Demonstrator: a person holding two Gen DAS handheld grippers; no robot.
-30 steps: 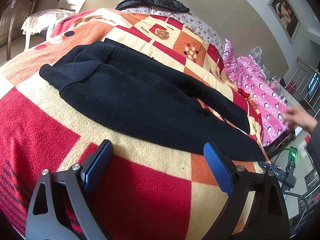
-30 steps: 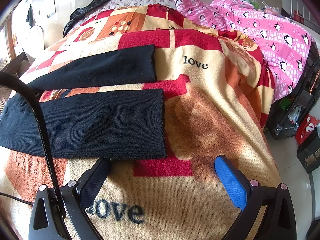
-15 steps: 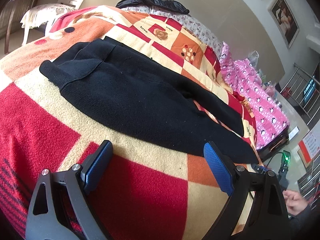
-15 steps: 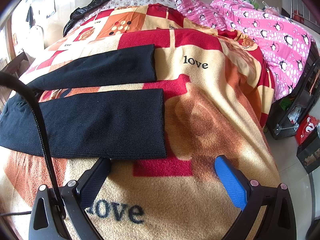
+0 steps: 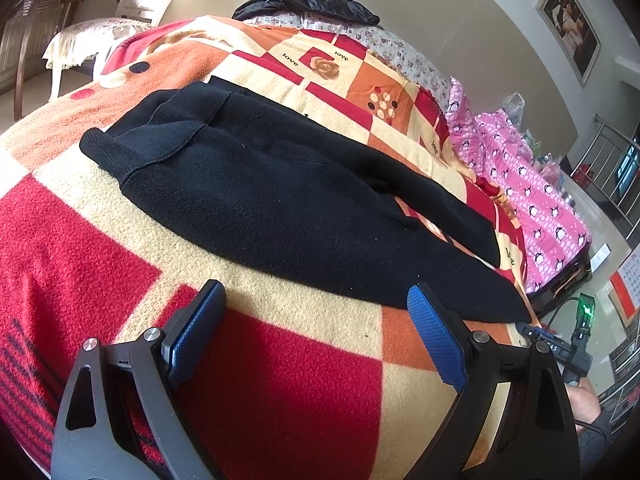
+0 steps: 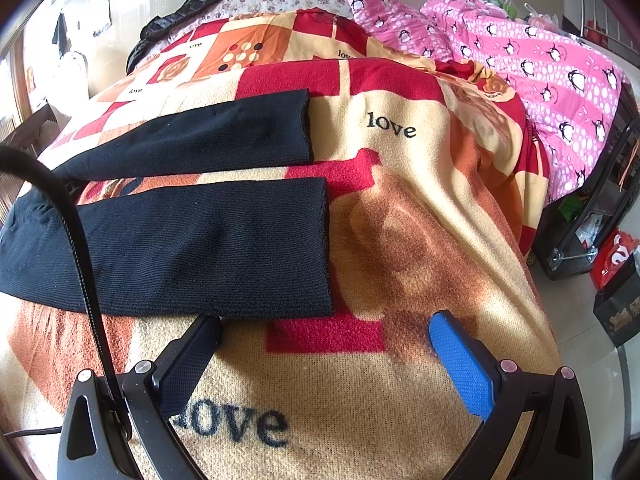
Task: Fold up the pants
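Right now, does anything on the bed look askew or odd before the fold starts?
Nothing stands out. The black pants lie flat and unfolded on the blanket, legs apart; both grippers are open and empty.

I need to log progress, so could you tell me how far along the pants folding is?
Done: the black pants lie spread flat on the blanket, legs apart with both cuffs side by side.
In hand: nothing. The left gripper and right gripper are open just short of the near edge.
Left: every fold, starting with laying one leg over the other.
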